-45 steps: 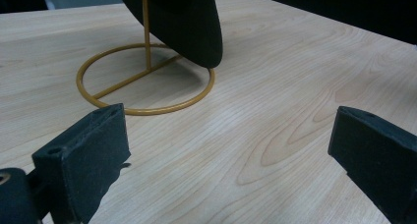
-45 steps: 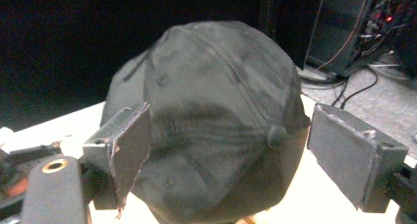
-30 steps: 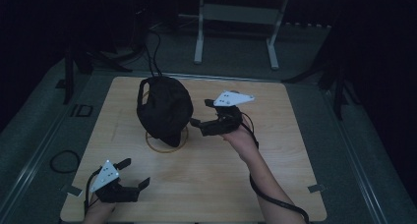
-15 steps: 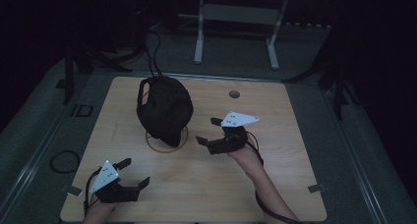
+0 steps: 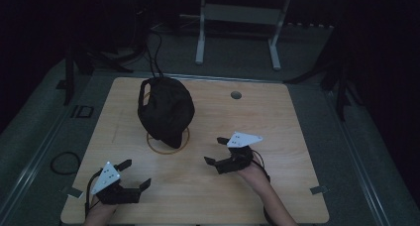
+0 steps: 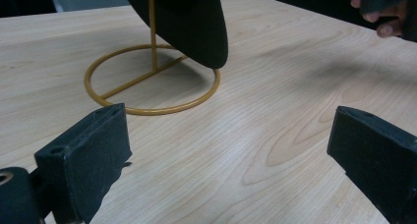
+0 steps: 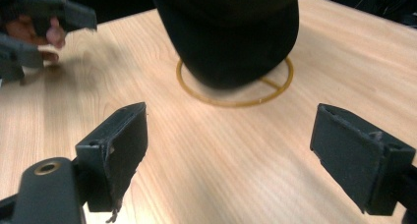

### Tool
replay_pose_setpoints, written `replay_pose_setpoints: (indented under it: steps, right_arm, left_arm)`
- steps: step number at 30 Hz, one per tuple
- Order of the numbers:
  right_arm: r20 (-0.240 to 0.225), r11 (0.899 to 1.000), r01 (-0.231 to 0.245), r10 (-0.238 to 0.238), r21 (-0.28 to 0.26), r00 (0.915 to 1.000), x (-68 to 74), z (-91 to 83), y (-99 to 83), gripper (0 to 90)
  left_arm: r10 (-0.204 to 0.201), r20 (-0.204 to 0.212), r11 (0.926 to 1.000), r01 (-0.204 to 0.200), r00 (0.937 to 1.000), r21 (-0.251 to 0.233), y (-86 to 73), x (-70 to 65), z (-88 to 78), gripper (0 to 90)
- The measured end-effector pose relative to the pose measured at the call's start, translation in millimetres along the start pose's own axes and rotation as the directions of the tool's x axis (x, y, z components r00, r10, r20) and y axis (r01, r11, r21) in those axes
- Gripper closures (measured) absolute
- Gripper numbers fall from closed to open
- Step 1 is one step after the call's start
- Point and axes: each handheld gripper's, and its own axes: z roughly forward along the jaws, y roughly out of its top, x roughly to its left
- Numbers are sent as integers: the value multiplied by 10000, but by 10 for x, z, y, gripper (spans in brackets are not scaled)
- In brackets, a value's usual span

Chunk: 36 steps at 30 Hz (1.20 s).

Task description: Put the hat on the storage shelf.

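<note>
- Wooden bench (image 5: 277, 117), dim room. Black cap (image 5: 166, 112) hangs on a gold wire stand (image 5: 168, 147), left of bench centre.
- Left tool (image 5: 132, 174) at the near left corner, jaws wide apart, holding nothing.
- Right tool (image 5: 214, 151) right of the stand, well apart from the cap, jaws spread, holding nothing.
- High view alone shows a round hole (image 5: 236, 95) in the bench top and the floor cable (image 5: 64, 162).
- Left gripper view: stand's upright rod and ring base (image 6: 152, 81), cap brim (image 6: 196, 27) overhanging the ring; a hand (image 6: 381, 15) at top right.
- Right gripper view: cap (image 7: 231, 32) hides the rod, ring (image 7: 236, 98) visible below; left tool (image 7: 39, 25) at top left.
</note>
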Motion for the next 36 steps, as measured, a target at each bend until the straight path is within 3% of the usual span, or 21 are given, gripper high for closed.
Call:
replay_pose_setpoints:
  steps: [6,15,36]
  right_arm:
    - [51,9998,208,-208,3,9998,4,-64,-186,143]
    - [299,9993,-22,11,381,9996,-40,-189,-448,144]
    - [1229,9979,-470,413,436,9916,-181,-623,-771,147]
  left_arm:
    - [-53,23,10000,53,10000,78,-11,9,9,27]
    - [-84,95,9998,82,9999,165,-19,3,22,27]
    - [-93,267,9994,84,9996,351,-34,-10,53,28]
